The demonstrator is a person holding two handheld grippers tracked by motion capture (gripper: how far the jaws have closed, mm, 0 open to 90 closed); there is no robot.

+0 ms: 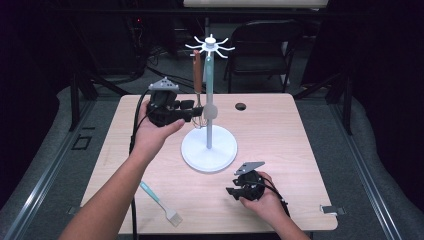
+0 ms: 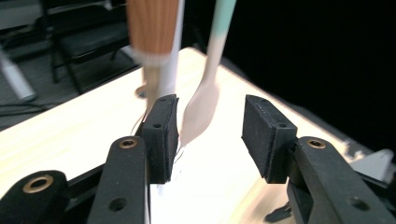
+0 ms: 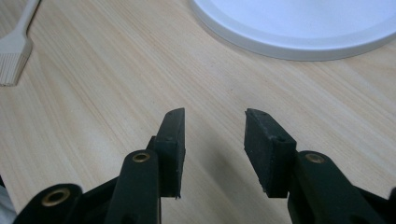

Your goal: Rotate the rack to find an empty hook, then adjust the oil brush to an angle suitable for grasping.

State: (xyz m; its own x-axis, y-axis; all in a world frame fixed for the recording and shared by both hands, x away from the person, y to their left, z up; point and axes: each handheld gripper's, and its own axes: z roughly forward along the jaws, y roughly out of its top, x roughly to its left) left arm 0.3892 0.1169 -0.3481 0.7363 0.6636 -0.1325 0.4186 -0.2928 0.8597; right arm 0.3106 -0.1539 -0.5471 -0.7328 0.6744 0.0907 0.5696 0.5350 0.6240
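A white utensil stand with a ring of hooks at its top stands mid-table. From the hooks hang a wooden-handled whisk and a teal-handled spatula. My left gripper is raised just left of their lower ends, open. In the left gripper view the spatula's beige blade hangs between and beyond the open jaws of that gripper, while the whisk hangs above the left jaw. My right gripper rests low near the table's front, open and holding nothing.
A teal-handled pastry brush lies at the front left of the table, its bristles seen in the right gripper view beside the stand's white base. A cable hole is at the back. A chair stands behind the table.
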